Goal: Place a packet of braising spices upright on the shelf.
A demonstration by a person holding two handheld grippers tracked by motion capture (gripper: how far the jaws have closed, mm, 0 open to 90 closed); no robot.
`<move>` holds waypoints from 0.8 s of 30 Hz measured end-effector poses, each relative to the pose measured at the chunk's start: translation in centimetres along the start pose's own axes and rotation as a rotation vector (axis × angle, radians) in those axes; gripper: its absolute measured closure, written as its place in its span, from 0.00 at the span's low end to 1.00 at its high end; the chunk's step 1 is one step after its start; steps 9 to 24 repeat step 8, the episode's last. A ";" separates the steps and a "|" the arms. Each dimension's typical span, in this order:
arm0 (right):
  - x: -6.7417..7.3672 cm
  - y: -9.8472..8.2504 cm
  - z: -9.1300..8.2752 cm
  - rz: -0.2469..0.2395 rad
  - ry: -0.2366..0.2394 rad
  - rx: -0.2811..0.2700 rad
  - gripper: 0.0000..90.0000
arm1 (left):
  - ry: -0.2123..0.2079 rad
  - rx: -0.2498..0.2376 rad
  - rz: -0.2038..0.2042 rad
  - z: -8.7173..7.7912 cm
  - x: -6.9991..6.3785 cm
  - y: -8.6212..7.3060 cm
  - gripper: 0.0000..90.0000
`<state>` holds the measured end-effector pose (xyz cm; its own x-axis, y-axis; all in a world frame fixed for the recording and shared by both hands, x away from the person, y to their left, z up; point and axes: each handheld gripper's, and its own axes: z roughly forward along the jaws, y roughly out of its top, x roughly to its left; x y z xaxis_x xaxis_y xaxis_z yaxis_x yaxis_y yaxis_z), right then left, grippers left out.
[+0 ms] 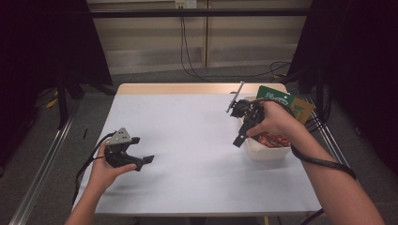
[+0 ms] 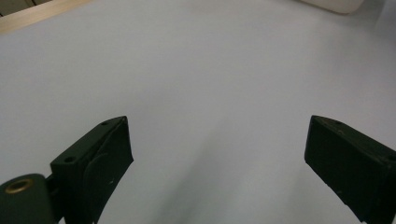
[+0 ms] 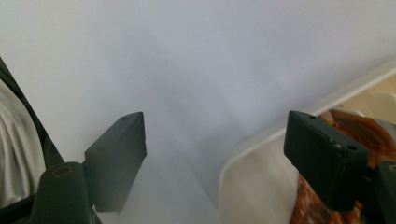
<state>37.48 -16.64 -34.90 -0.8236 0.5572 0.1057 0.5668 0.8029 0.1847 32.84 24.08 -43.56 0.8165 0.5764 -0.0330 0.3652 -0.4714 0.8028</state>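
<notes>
**Both grippers spread wide, lots of bare table in the middle**

The left gripper (image 1: 143, 151) is down in the near-left part of the table (image 1: 187, 140), its fingers (image 2: 100, 163) released and spread wide with nothing between them. Ahead of those fingers it's just flat pale tabletop all the way out, with the wooden far edge (image 2: 32, 16) showing off to their upper left and a corner of the white tub (image 2: 338, 4) far beyond the right fingertip.

The right gripper (image 1: 240, 125) is over by the white tub (image 1: 267, 150), which sits close to the table's right edge. Its fingers (image 3: 119, 154) are released too, wide apart and empty. The left finger hangs over bare table, while the right one sits over the tub's rim (image 3: 261, 140), with the reddish-brown stuff (image 3: 359, 130) inside just behind it. A green packet (image 1: 281, 101) stands behind the tub, past the hand (image 1: 277, 122).

Between the two grippers it's all open surface.
</notes>
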 end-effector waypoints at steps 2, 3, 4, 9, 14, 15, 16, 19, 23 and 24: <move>0.3 -0.1 0.8 -0.006 0.008 0.000 0.23 | -0.002 0.002 -0.005 0.1 0.0 -0.1 0.08; 0.5 -0.2 1.3 -0.015 0.012 -0.004 0.22 | -0.005 -0.003 -0.010 0.1 0.0 -0.1 0.08; 0.7 -0.2 1.7 -0.020 0.008 -0.006 0.22 | -0.009 0.002 -0.010 0.2 0.0 -0.1 0.08; 1.3 -0.6 3.0 -0.014 0.023 -0.035 0.21 | -0.006 0.022 -0.010 0.4 0.1 -0.3 0.08; 1.3 -0.6 3.0 -0.014 0.023 -0.035 0.21 | -0.006 0.022 -0.010 0.4 0.1 -0.3 0.08; 1.3 -0.6 3.0 -0.014 0.023 -0.035 0.21 | -0.006 0.022 -0.010 0.4 0.1 -0.3 0.08; 1.3 -0.6 3.0 -0.014 0.023 -0.035 0.21 | -0.006 0.022 -0.010 0.4 0.1 -0.3 0.08; 1.3 -0.6 3.0 -0.014 0.023 -0.035 0.21 | -0.006 0.022 -0.010 0.4 0.1 -0.3 0.08; 1.3 -0.6 3.0 -0.014 0.023 -0.035 0.21 | -0.006 0.022 -0.010 0.4 0.1 -0.3 0.08; 1.3 -0.6 3.0 -0.014 0.023 -0.035 0.21 | -0.006 0.022 -0.010 0.4 0.1 -0.3 0.08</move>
